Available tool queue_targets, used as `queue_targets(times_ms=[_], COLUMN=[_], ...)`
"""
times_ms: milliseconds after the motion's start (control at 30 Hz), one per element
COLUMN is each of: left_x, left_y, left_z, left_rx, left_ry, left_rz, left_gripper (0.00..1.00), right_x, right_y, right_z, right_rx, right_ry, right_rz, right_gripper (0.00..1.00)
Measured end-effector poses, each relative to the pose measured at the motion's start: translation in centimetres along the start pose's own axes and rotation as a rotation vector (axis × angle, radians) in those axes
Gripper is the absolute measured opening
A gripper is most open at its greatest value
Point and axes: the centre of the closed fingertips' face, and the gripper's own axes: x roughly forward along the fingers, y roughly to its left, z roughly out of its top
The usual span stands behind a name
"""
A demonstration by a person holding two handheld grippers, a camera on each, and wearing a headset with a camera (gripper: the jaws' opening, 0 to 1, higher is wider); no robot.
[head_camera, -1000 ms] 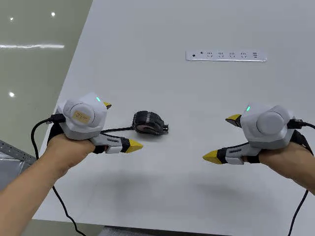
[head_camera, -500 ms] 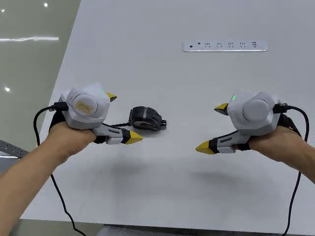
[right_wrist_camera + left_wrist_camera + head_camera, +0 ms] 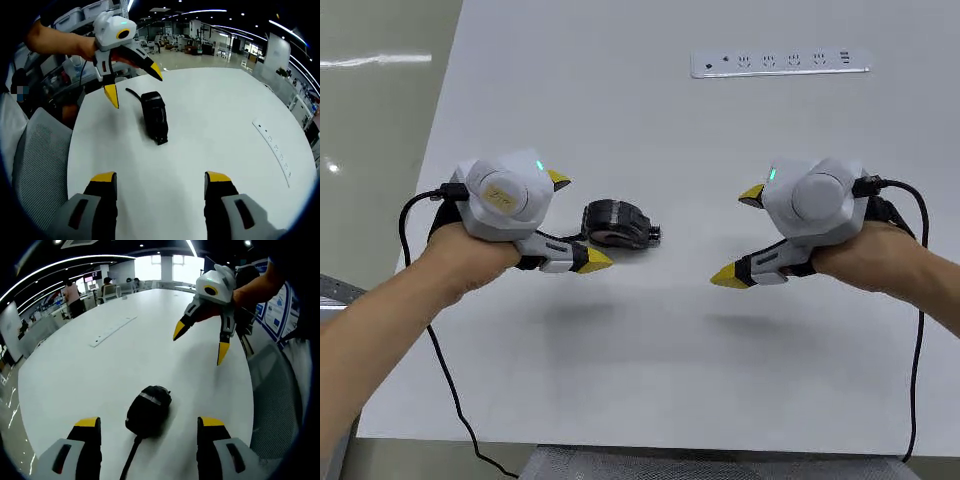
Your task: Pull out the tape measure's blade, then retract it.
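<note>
Jaws spread and empty on both: left gripper (image 3: 134, 89) just beside the black tape measure (image 3: 617, 222), which lies on the white table (image 3: 650, 340), right gripper (image 3: 738, 237) farther off, facing it.

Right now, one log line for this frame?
phase: pre-grasp | tape measure: on table, blade in | left tongs: open, at tape measure, no contact | right tongs: open, apart, empty
</note>
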Motion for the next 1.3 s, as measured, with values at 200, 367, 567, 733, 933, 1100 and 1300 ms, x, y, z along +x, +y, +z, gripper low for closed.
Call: queue_targets(times_ms=[200,367,567,733,933,1100,1300], left_x=[1.1,2.0,2.9,3.5,3.8,4.3,4.4], left_y=[0.0,-0.3,-0.4,-0.6,-0.5,-0.3,-0.3], left_z=[-0.2,-0.1,0.1,0.2,0.1,-0.2,-0.3], left_rx=[0.043,0.064,0.11,0.145,0.158,0.193,0.197], left_ry=[0.029,0.039,0.051,0.058,0.063,0.077,0.079], left_rz=[-0.026,-0.05,-0.071,-0.097,-0.106,-0.126,-0.13], left_gripper=[0.73,0.71,0.68,0.65,0.6,0.57,0.57], right_x=[1.1,2.1,3.2,4.1,4.6,5.7,5.9], right_y=[0.1,0.0,0.2,0.0,0.0,0.2,0.1], right_z=[-0.1,0.0,0.1,0.5,0.8,1.5,1.6], right_rx=[-0.023,-0.042,-0.072,-0.095,-0.112,-0.162,-0.168], right_ry=[0.009,0.007,0.006,-0.002,0.0,-0.001,-0.001], right_rz=[0.029,0.043,0.062,0.073,0.078,0.102,0.105], right_gripper=[0.71,0.7,0.7,0.68,0.66,0.62,0.6])
